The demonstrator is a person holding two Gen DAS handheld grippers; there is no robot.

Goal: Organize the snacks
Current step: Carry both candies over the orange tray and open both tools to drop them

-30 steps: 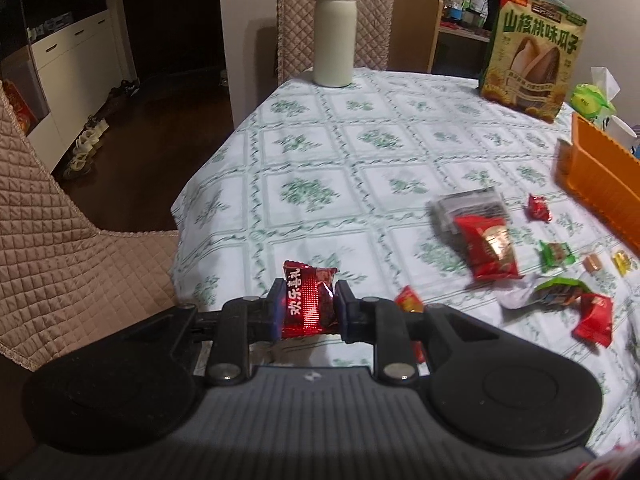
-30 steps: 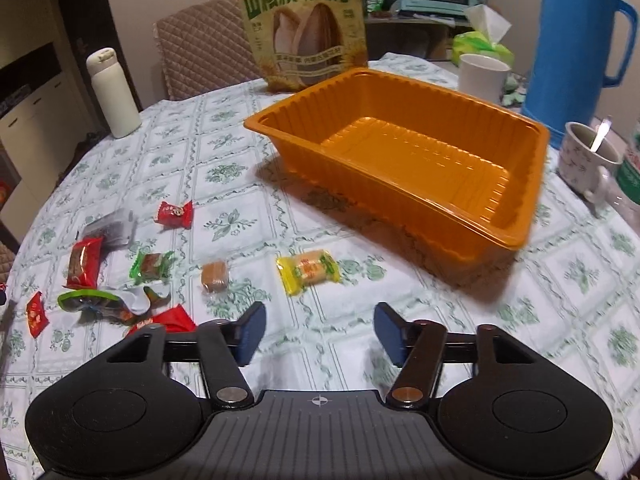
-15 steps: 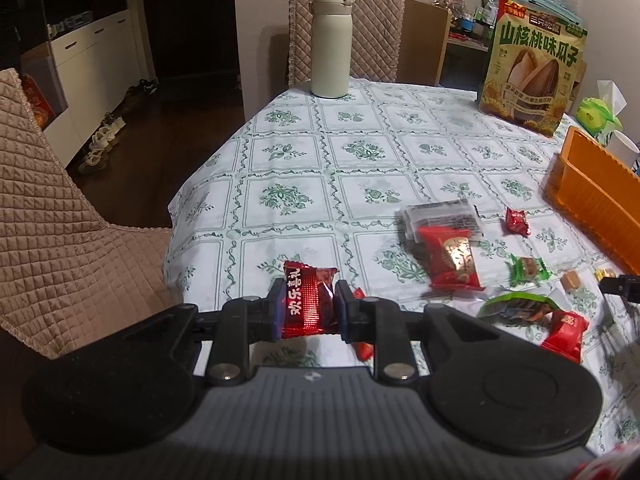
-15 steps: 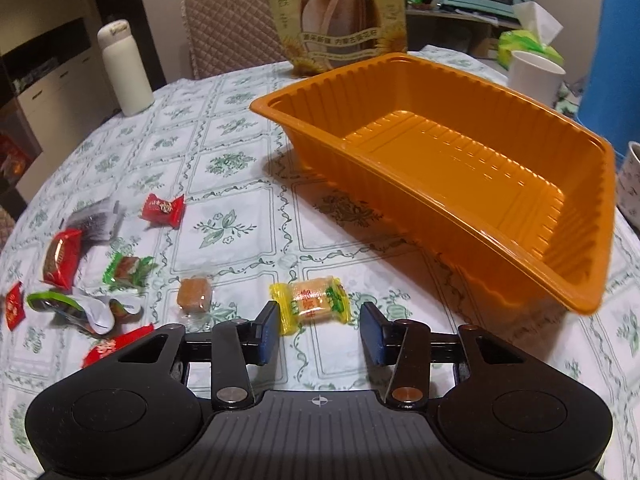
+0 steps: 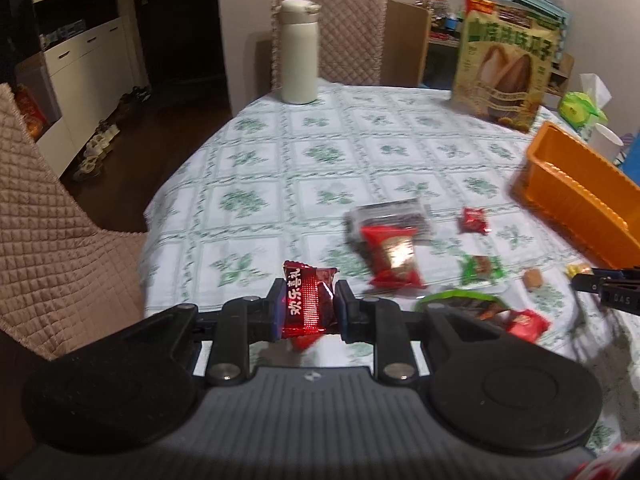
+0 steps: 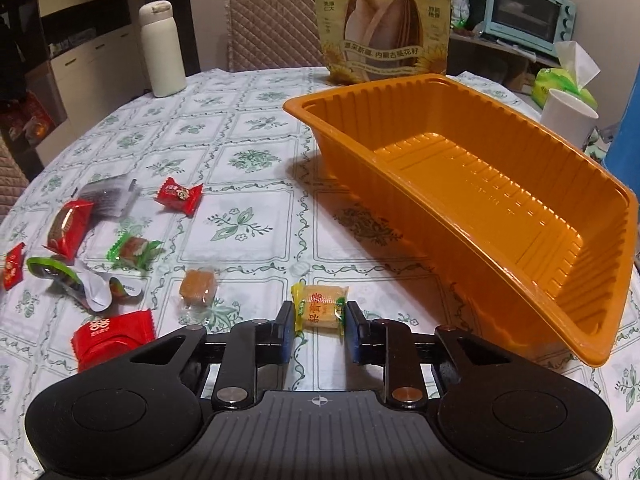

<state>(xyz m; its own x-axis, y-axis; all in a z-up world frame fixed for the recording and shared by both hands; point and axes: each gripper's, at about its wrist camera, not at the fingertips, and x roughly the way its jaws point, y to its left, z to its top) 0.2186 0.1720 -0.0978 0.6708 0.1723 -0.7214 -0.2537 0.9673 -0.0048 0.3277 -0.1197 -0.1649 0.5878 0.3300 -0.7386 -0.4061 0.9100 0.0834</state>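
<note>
My left claw (image 5: 308,307) is clamped on a dark red candy packet (image 5: 306,300), which stands upright between the pads, lifted above the surface (image 5: 320,152). My right claw (image 6: 318,326) has its pads either side of a yellow wrapped sweet (image 6: 320,307); they sit tight to the wrapper ends, but I cannot tell whether they are actually pressing it. That sweet lies on the surface just in front of the orange tray (image 6: 500,200), whose near long wall is right beside it.

To the left of the sweet I see a small amber cube candy (image 6: 198,286), then a green wrapped candy (image 6: 134,248), a red packet with white print (image 6: 112,338), a small red candy (image 6: 178,194) and a larger red snack bar (image 6: 66,224) resting against a clear packet (image 6: 108,196). Farther back stand a big bag of sunflower seeds (image 6: 382,20) behind the tray and a white flask (image 6: 162,48) near the far edge.
</note>
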